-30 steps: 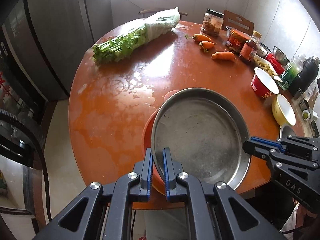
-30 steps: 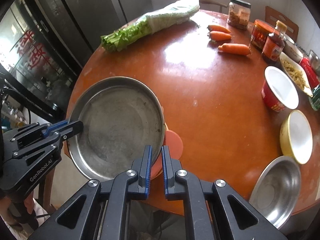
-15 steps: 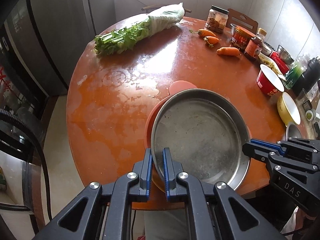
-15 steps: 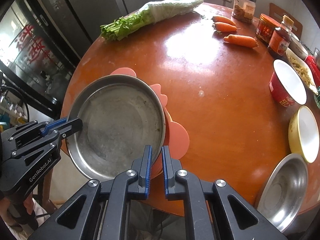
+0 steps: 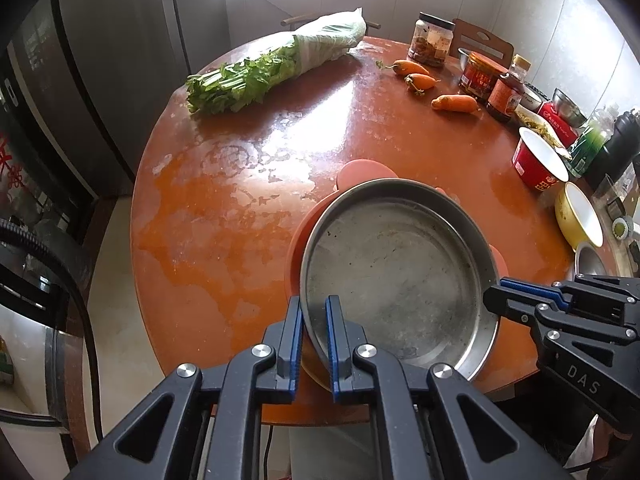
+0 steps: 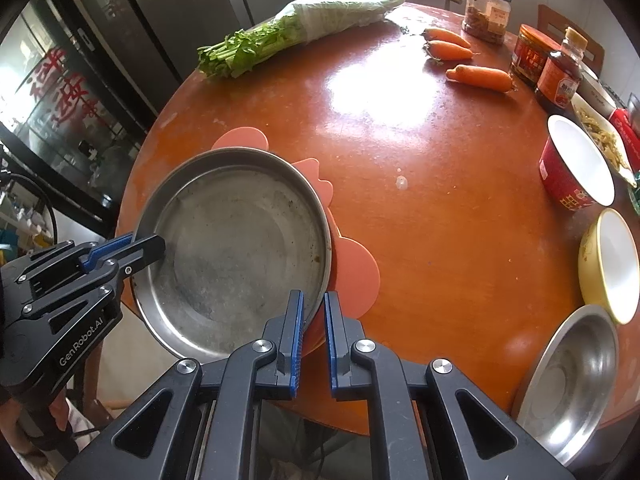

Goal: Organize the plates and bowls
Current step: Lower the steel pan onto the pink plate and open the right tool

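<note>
A wide steel plate (image 5: 400, 280) (image 6: 240, 248) lies stacked on a pink-orange plate with ear-like lobes (image 5: 362, 168) (image 6: 356, 272), at the near edge of the round orange table (image 5: 240, 220). My left gripper (image 5: 314, 308) is shut on the stack's near-left rim; the steel edge and a strip of orange show between its blue pads. My right gripper (image 6: 314, 304) is shut on the opposite rim in the same way. Each gripper shows in the other's view: the right one (image 5: 496, 300) and the left one (image 6: 152, 246). I cannot tell whether the stack rests on the table.
Along the right side stand a red paper cup (image 6: 576, 164), a yellow bowl (image 6: 612, 264) and a small steel bowl (image 6: 568, 380). Carrots (image 5: 454, 103), jars (image 5: 430, 40) and bagged celery (image 5: 248, 80) lie at the far side. A dark fridge stands left.
Both views have drawn back from the table. More of the pink-orange plate now shows past the steel plate's far rim. Both grips are unchanged.
</note>
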The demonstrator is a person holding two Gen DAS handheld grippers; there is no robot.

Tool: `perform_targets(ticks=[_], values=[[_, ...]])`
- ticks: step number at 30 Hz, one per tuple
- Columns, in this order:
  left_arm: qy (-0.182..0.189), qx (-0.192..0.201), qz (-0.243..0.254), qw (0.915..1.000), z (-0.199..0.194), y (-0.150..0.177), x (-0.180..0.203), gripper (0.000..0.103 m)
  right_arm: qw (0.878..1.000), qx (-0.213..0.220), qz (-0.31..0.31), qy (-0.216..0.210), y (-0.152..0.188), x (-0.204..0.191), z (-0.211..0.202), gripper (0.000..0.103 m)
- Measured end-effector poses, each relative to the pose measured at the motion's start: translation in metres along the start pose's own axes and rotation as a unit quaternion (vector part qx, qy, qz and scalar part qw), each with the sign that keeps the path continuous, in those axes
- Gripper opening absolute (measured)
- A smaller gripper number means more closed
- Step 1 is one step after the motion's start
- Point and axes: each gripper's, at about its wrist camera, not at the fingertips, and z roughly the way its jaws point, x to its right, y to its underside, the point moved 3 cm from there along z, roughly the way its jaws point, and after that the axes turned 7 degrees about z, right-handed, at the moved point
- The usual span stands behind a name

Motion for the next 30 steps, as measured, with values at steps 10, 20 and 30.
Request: perform_targets(ticks=[10,20,30], values=[[-0.011,0.004,0.008,0.9999,0.003,0.001,0.005,0.013,1.000,0.006,-0.009,-0.002,0.000,-0.005,-0.001,0.027],[-0.021,0.020,0.027,0.9992,0.007,-0.001,0.014,0.022,0.999,0.016,-0.032,0.019,0.000,-0.012,0.002,0.035],[-0.010,0.046,0.046,0.9978,0.014,-0.008,0.031,0.035,0.997,0.025,-0.039,0.061,-0.002,0.000,0.003,0.035]])
